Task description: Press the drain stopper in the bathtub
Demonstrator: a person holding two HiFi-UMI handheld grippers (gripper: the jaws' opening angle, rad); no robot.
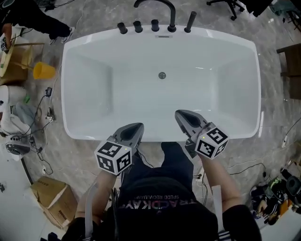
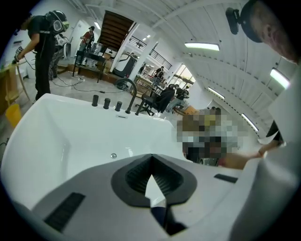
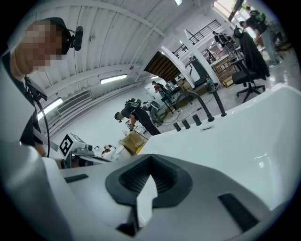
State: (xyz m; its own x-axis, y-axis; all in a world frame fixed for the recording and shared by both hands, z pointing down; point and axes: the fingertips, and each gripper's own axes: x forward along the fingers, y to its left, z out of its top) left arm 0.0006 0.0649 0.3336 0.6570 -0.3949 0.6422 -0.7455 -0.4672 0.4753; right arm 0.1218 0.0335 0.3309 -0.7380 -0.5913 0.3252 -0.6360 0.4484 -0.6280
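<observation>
The drain stopper sits as a small round metal disc on the floor of the white bathtub, on the tub's midline and nearer the far side, below the black faucet. It is untouched, so the press has probably not begun. Both tools hang at the near rim, well apart from the stopper: the left tongs just over the rim, the right tongs a little further in over the basin. In each gripper view the tips meet and nothing lies between the ribbed pads, so both are clenched and empty. That suits this step, since a closed tip likely makes a firm, blunt point for pushing. The right tongs look the better placed, being nearer the drain. The reach should go forward and down over the tub floor, and the tip should land square on the middle of the disc, because an off-centre push may skid on the smooth metal. In the left gripper view the stopper shows just beyond the closed tip, a handy aiming cue.
</observation>
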